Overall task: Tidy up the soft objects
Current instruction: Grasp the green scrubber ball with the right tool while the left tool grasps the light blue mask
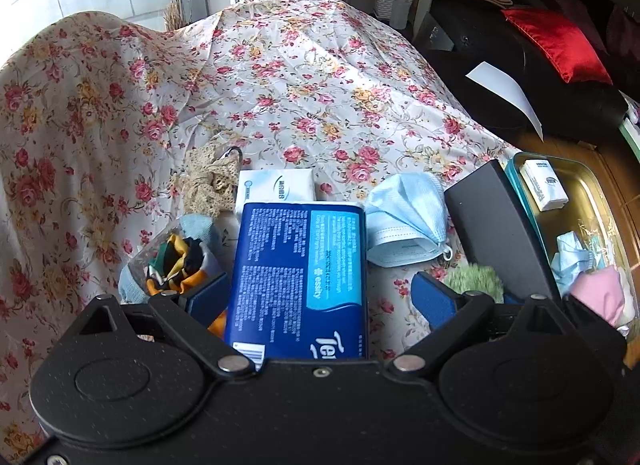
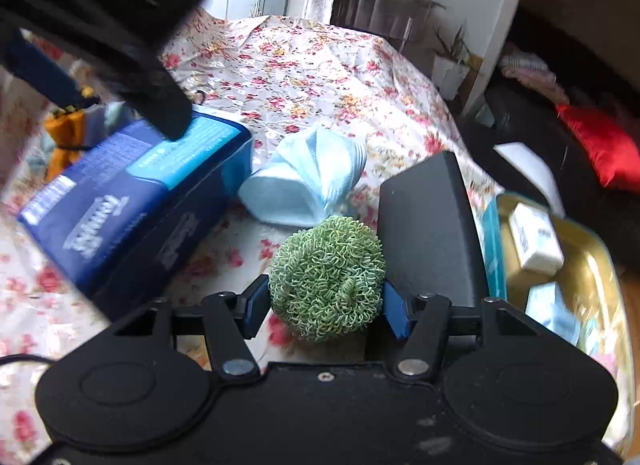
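Observation:
My left gripper [image 1: 320, 297] is open, its blue pads wide apart on either side of a blue tissue pack [image 1: 298, 277] on the floral cloth; the right pad stands clear of it. My right gripper [image 2: 326, 305] is shut on a green scrubber ball [image 2: 326, 279], also glimpsed in the left wrist view [image 1: 474, 281]. A blue face mask [image 1: 408, 221] [image 2: 308, 181] lies beyond. A gold tin [image 1: 592, 201] [image 2: 588, 277] at right holds a white tissue packet [image 1: 544, 185], a blue mask and pink cloth [image 1: 600, 293].
A black case [image 1: 500, 233] [image 2: 428, 225] stands between the scrubber and the tin. A colourful cloth bundle [image 1: 176, 261], a lace piece [image 1: 212, 181] and a white tissue packet [image 1: 276, 185] lie left and behind the blue pack. A red cushion [image 1: 556, 41] lies far right.

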